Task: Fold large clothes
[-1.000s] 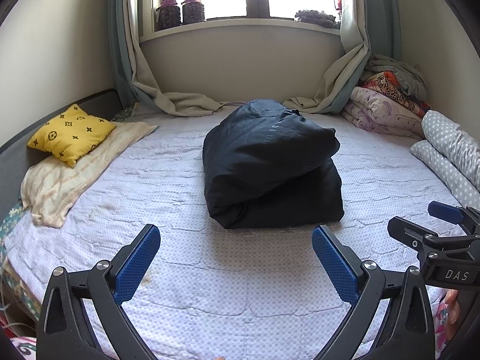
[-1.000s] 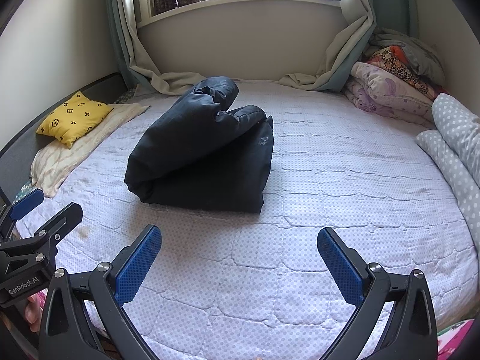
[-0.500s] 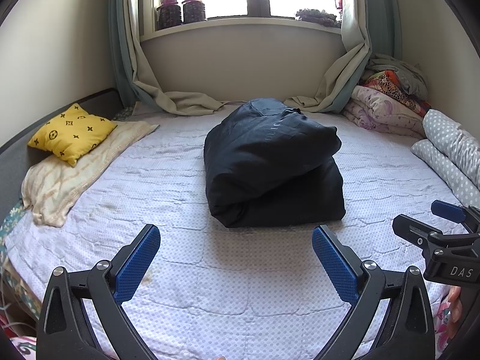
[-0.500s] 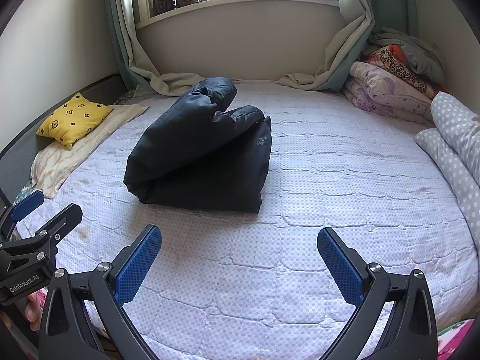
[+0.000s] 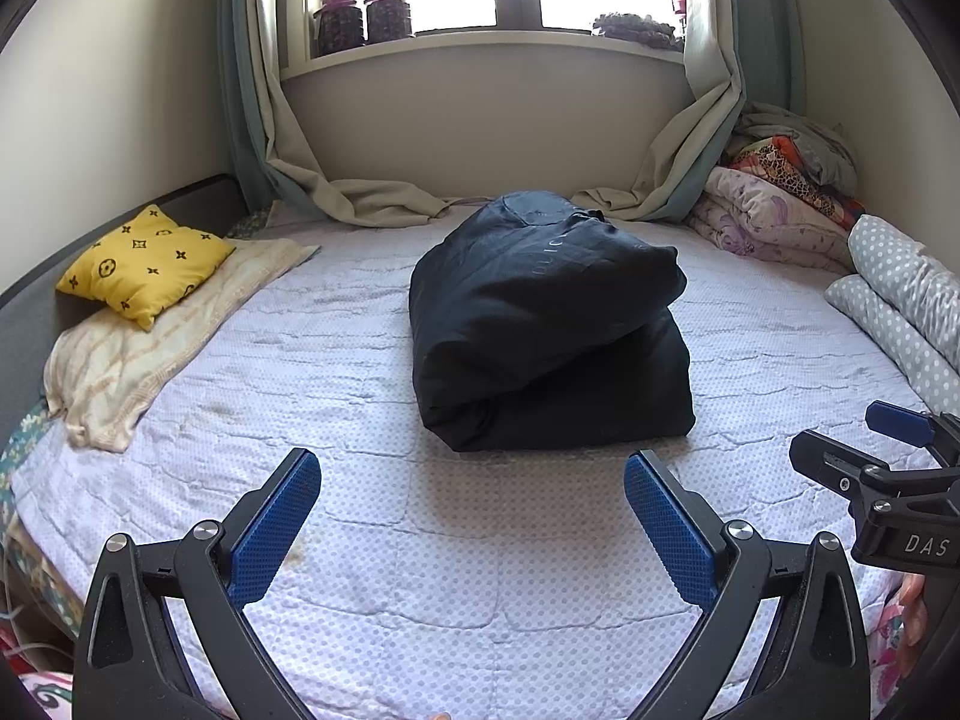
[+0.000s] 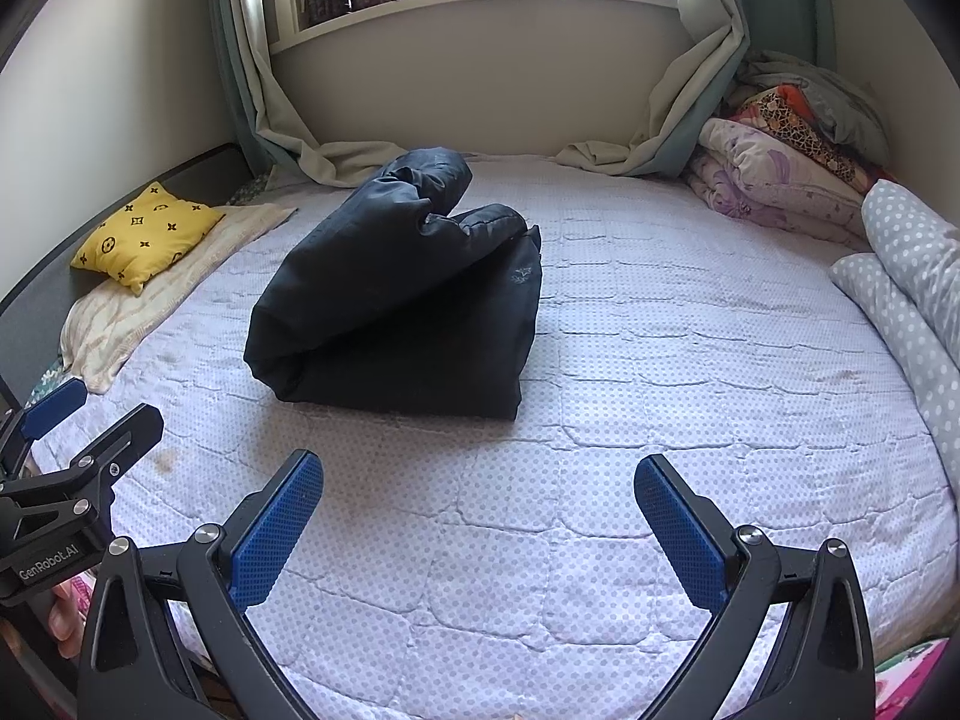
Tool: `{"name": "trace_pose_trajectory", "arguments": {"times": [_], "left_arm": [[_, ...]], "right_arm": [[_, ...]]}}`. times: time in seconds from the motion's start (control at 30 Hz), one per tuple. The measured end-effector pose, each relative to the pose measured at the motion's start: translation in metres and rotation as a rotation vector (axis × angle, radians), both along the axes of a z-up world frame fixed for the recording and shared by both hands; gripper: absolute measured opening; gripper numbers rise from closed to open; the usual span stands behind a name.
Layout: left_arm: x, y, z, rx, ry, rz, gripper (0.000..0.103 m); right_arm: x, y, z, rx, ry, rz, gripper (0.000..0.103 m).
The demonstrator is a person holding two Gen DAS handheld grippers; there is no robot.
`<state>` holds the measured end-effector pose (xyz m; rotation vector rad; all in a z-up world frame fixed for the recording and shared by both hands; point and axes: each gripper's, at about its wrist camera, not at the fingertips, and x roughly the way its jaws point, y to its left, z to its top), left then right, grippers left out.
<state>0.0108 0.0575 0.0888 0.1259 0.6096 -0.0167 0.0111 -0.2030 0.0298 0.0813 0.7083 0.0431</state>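
A dark navy padded jacket [image 5: 546,330] lies folded into a thick bundle in the middle of the bed [image 5: 456,546]; its top layer bulges up. It also shows in the right wrist view [image 6: 402,300], left of centre. My left gripper [image 5: 471,486] is open and empty, held above the bed's near edge, short of the bundle. My right gripper [image 6: 477,483] is open and empty, also near the front edge, with the bundle ahead and to the left. Each gripper shows at the edge of the other's view.
A yellow cushion [image 5: 144,264] lies on a cream blanket [image 5: 138,354] at the left. Folded quilts [image 5: 774,216] and a dotted duvet [image 5: 906,294] line the right side. Curtains [image 5: 366,204] drape onto the bed's far end under the window sill with jars [image 5: 360,18].
Both grippers have drifted very slightly; the jacket bundle sits a touch higher in both views. Both stay open and the jacket has not moved.
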Motion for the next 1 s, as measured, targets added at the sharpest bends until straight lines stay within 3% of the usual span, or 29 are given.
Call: {"name": "trace_pose_trajectory", "arguments": {"times": [0.77,1.0], "left_arm": [[-0.005,-0.009,0.0,0.051,-0.016,-0.011,0.103],[-0.007,-0.012,0.0,0.036,-0.008,-0.049,0.103]], "right_arm": [[-0.002,0.002,0.0,-0.001,-0.004,0.005,0.103],[-0.004,0.002,0.0,-0.001,-0.002,0.006,0.103]]}}
